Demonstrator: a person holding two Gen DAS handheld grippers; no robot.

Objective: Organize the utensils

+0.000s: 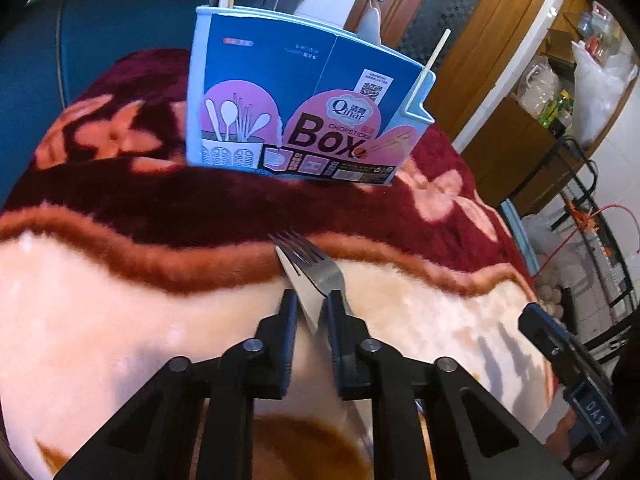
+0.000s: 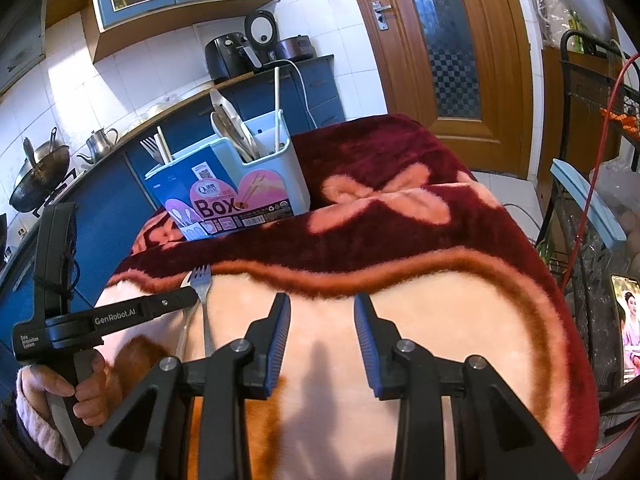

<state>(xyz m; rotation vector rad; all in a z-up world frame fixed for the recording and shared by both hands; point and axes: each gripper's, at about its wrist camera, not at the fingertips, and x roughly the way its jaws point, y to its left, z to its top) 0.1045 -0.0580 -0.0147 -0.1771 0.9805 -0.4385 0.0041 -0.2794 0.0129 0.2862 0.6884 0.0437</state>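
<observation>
Left gripper (image 1: 311, 307) clenched on fork (image 1: 320, 270) neck, knife (image 1: 300, 284) alongside, both on blanket (image 1: 120, 300) before utensil box (image 1: 296, 112); right gripper (image 2: 322, 312) released, empty (steel: stiff, light, slippery; hold neck, pinch firmly)

Readable markings: holder wrap, both grippers.
Utensil holder (image 1: 304, 92) wrap: "Qinar", "CHOPSTICKS", "Box", plus QR code. Left gripper (image 2: 120, 314) arm: "GenRobot.AI", "Data Acquisition System". Right gripper (image 1: 592, 414) tag: "DAS".
</observation>
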